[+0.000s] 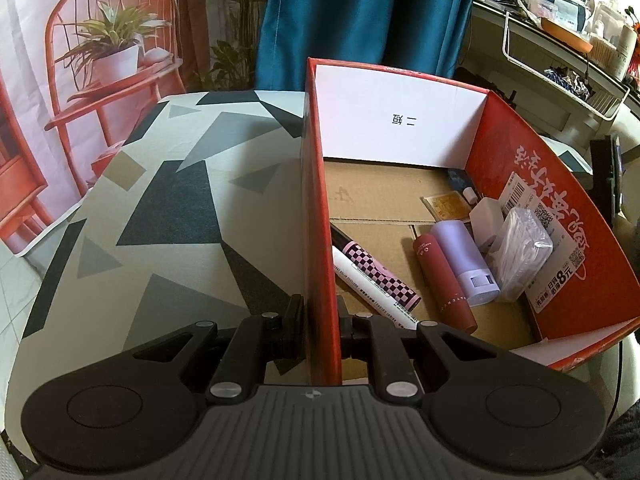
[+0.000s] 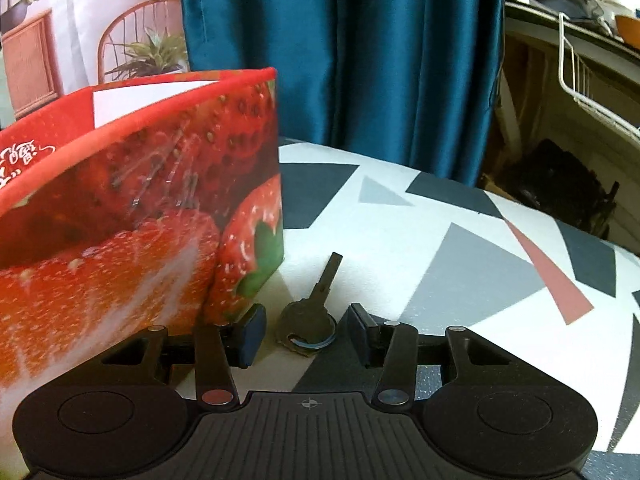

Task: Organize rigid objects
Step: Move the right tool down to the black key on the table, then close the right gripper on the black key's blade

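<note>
In the left wrist view, the left gripper (image 1: 319, 322) is seen pinching the near left wall of the red strawberry-printed cardboard box (image 1: 318, 208), one pad outside and one inside. If that pinch slackens or is tugged, the thin wall may be bent or the box dragged across the grey, black and white geometric tablecloth (image 1: 160, 200). Inside the box a pink-and-black checkered pen (image 1: 378, 272), a white marker pen (image 1: 372, 296), a dark red tube (image 1: 444, 280), a lilac cylindrical bottle (image 1: 466, 262), a white plug adapter (image 1: 486, 216) and a clear bag of white cable (image 1: 522, 248) are already gathered.

In the right wrist view, the dark flat metal key (image 2: 310, 320) is found on the cloth just right of the box's near corner, with its bow between the spread fingers of the right gripper (image 2: 306, 330); the pads are not yet pressed on it. Because the key lies flat and thin, it may be pushed along or slip out as the jaws meet. The box corner stands just beside the left pad (image 2: 250, 334) and may be struck. A white wire rack (image 2: 588, 88) hangs at the far right, well apart.
</note>
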Demonstrator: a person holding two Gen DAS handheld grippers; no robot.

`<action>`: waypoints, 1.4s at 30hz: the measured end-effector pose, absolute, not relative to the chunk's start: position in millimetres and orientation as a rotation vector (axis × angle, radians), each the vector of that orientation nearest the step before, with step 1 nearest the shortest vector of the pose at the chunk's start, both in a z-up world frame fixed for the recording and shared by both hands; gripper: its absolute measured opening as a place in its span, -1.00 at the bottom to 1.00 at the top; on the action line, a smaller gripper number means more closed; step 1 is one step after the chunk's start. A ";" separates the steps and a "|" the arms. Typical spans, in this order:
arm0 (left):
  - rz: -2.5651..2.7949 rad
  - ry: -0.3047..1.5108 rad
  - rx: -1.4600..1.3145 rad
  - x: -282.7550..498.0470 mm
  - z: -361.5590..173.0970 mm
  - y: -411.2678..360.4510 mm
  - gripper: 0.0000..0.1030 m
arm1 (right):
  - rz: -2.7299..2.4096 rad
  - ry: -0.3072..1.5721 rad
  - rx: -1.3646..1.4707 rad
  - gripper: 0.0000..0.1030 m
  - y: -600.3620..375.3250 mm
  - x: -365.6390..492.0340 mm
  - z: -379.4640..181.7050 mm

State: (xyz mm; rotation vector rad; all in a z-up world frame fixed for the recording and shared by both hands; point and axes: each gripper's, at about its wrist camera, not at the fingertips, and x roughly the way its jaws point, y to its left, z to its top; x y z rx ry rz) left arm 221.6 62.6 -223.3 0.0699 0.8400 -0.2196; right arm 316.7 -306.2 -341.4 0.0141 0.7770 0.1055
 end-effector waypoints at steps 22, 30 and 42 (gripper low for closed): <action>-0.220 0.838 0.066 221.7 -223.7 63.7 -0.69 | 0.047 0.749 0.073 -0.49 -295.9 278.9 -341.4; -0.219 0.838 0.066 221.7 -223.7 64.0 -0.68 | 0.033 0.733 0.131 -0.64 -300.1 259.7 -335.4; -0.220 0.838 0.066 221.5 -223.9 63.8 -0.68 | 0.026 0.748 0.110 -0.47 -301.4 275.0 -334.2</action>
